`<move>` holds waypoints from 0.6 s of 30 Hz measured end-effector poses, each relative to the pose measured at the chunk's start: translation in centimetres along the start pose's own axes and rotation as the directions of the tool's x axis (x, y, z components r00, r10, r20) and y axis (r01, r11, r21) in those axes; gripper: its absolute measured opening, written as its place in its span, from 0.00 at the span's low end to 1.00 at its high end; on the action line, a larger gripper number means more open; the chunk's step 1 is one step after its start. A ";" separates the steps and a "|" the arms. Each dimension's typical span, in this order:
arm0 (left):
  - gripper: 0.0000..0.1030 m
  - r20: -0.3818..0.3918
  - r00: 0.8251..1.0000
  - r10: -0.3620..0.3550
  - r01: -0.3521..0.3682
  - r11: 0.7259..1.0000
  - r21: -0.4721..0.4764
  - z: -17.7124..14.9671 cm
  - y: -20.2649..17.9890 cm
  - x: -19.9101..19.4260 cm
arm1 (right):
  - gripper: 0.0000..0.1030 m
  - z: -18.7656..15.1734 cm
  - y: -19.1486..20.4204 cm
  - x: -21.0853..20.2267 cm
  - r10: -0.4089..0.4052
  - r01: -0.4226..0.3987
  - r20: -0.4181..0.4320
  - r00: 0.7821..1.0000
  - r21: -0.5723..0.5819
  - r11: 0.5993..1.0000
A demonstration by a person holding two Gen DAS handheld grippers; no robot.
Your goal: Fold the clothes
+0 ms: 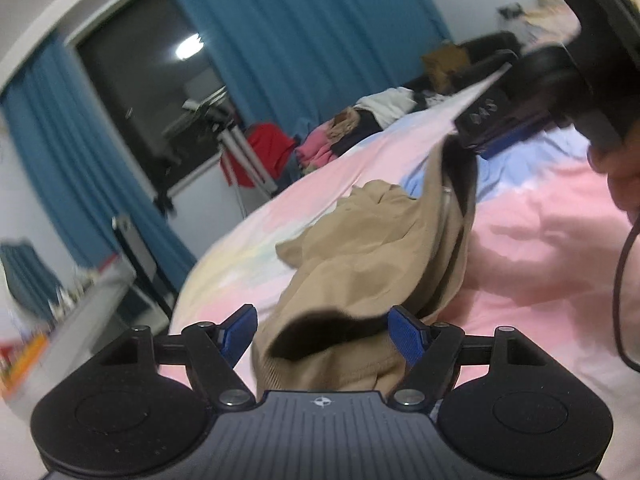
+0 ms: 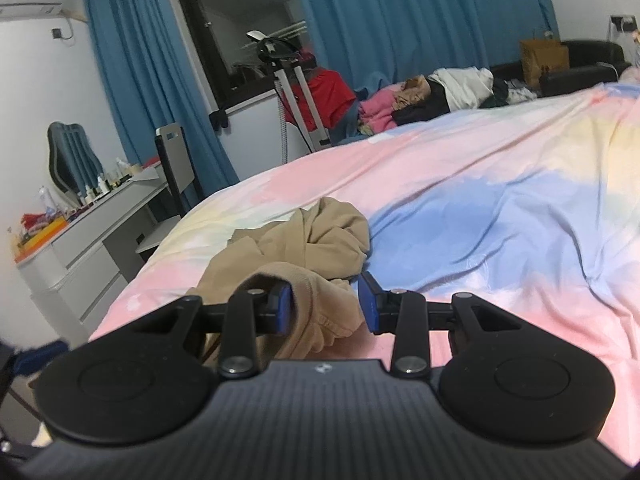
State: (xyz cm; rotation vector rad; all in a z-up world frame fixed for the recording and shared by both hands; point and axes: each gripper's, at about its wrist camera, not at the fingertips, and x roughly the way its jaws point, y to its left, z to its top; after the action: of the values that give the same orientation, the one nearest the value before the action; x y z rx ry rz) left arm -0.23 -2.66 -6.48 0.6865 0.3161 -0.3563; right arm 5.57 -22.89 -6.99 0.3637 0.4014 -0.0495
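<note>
Tan fabric — one crumpled garment (image 2: pixel 304 248) — lies on the pastel bedspread (image 2: pixel 500 216), toward the bed's desk-side edge. Two grippers work it. From its own camera, the left gripper (image 1: pixel 322 334) has its blue pads spread wide, a dark-lined opening of the garment lying loose between them, neither pad pressing. The right gripper (image 2: pixel 325 304) (seen also in the left view, up at the bedspread's far side, where cloth hangs from its jaws) has a ribbed hem draped over its left pad (image 2: pixel 283 307); a gap shows beside the right pad, so I cannot tell whether it grips. One pile of other clothes (image 2: pixel 424 96) sits on the bedspread's far edge.
</note>
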 end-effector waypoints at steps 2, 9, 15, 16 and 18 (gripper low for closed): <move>0.64 0.019 1.000 -0.008 0.007 0.999 0.036 0.5 -0.8 1.1 | 0.37 0.0 0.3 -0.1 0.001 -0.001 0.002 1.000 -0.015 1.000; 0.08 -0.019 1.000 0.001 -0.002 0.999 -0.054 0.2 0.2 3.9 | 0.37 -0.4 0.5 0.4 0.005 -0.006 -0.032 0.999 -0.033 0.999; 0.03 0.064 0.997 0.052 -0.028 0.942 -0.335 0.2 4.7 1.7 | 0.38 -1.7 2.0 1.5 0.039 -0.053 -0.118 0.992 -0.116 0.992; 0.03 0.084 0.994 0.069 -0.032 0.923 -0.384 0.2 5.5 1.2 | 0.38 -2.0 2.3 1.7 0.039 -0.057 -0.138 0.990 -0.135 0.989; 0.03 0.121 0.987 0.110 -0.043 0.889 -0.456 0.0 6.8 0.4 | 0.38 -2.7 2.9 2.3 0.040 -0.075 -0.196 0.980 -0.174 0.982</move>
State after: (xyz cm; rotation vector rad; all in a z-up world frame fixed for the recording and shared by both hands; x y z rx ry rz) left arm 2.95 2.11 -2.88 0.2097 0.2215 -0.2411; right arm 7.06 -19.16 -9.19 0.2008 0.5814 0.0791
